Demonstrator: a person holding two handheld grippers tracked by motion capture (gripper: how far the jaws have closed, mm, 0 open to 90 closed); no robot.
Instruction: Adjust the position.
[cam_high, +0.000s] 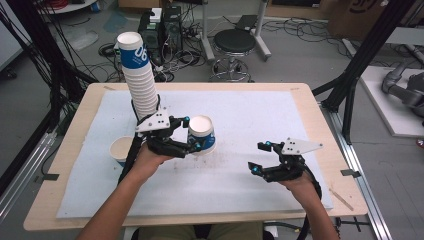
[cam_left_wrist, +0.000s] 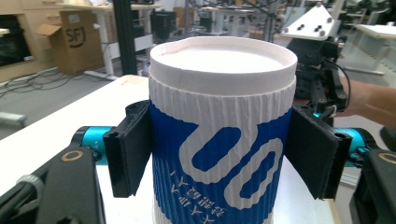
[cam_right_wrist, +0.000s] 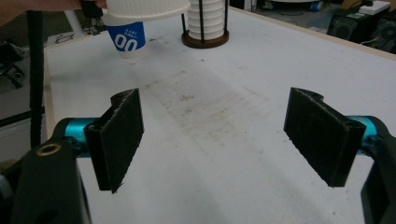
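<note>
Paper cup (cam_left_wrist: 222, 140), white with blue print and ribbed sleeve, upright, pinched on both sides by the left gripper (cam_high: 192, 136) near table centre, just right of the tall cup stack (cam_high: 139, 80). Another cup (cam_high: 121, 150) stands on the white mat (cam_high: 250, 115) left of that hand. Right gripper (cam_right_wrist: 217, 140) jaws spread, nothing between them, low over bare mat, well apart from the cups.

A light wooden table (cam_high: 310, 107) carries a white mat (cam_high: 250, 115) that covers most of its top, stained brown near the middle. On the mat stand an upright paper cup (cam_high: 121, 150) near the left edge and, behind it, a round wooden base (cam_right_wrist: 204, 39) with thin upright rods holding a tall stack of ribbed paper cups (cam_high: 140, 80).
</note>
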